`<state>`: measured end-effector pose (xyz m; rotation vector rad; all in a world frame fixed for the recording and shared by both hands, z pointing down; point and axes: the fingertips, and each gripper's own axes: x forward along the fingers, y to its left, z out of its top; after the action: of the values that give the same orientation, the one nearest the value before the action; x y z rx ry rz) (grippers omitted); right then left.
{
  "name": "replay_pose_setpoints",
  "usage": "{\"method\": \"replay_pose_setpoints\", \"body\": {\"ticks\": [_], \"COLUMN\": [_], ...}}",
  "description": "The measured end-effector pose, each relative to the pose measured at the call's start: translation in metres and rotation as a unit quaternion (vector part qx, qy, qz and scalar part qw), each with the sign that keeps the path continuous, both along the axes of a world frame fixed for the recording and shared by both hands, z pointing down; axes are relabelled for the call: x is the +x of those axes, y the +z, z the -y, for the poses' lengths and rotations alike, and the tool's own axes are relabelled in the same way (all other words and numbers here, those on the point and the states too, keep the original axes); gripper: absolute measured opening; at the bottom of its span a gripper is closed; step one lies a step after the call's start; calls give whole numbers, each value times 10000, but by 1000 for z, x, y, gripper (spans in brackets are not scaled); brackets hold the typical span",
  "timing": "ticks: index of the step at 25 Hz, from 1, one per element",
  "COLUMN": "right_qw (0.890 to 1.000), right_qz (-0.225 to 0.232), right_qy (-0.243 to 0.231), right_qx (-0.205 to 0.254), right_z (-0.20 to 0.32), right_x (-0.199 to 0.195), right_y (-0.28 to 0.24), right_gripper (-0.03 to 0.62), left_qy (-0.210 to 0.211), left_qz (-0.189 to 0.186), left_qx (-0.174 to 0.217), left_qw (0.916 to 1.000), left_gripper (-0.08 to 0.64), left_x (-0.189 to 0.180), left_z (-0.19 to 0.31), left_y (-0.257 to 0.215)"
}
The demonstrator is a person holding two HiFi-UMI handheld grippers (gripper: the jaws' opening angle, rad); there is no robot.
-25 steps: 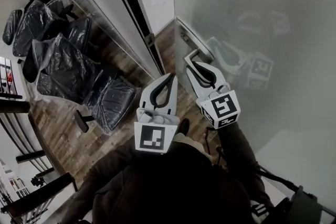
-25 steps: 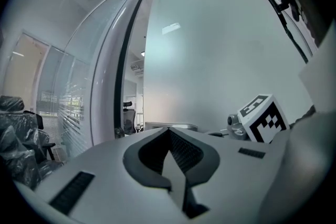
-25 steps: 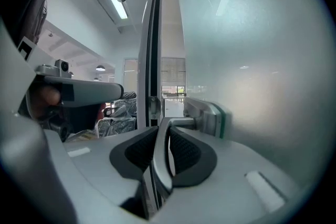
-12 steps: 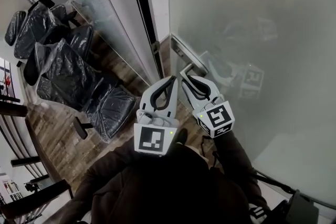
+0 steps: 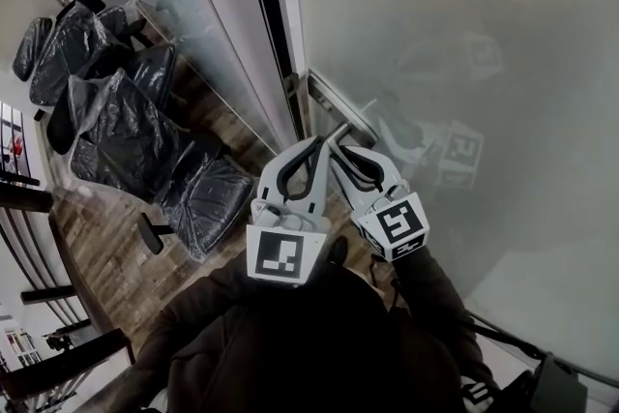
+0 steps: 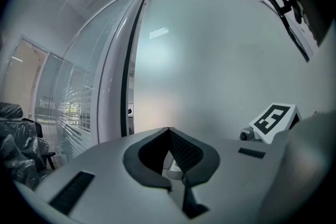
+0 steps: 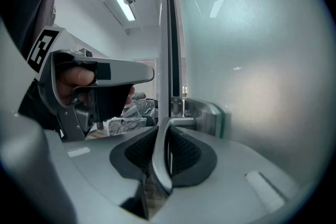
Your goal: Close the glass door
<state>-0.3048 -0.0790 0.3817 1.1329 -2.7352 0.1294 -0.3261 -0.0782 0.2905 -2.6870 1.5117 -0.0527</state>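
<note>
Frosted grey-white glass door, silver handle. Left gripper and right gripper are pale grey with black pads and black-and-white square markers. Brown wood-grain floor; chairs seemingly wrapped in black.

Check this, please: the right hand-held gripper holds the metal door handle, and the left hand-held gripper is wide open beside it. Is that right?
Not quite. The left hand-held gripper is not wide open: the left gripper view shows its jaws together, with nothing between them. The rest stands: the right hand-held gripper holds the metal door handle.
</note>
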Motion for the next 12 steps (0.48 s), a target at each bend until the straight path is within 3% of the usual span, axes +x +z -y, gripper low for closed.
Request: {"method": "replay_pose_setpoints", "body": {"ticks": [12], "right_qw": [10000], "right_qz": [-32], "right_qy": [-47], "right_qx": [-54], "right_z": [-9], "right_x": [-9], "right_y": [-3], "right_gripper": [67], "left_qy": [-52], "left_qz": [-43], "left_qx": [-37], "left_qw": [10000], "left_gripper": [-3], "left_x": [-7], "left_z": [-3], "left_y": [-2]}}
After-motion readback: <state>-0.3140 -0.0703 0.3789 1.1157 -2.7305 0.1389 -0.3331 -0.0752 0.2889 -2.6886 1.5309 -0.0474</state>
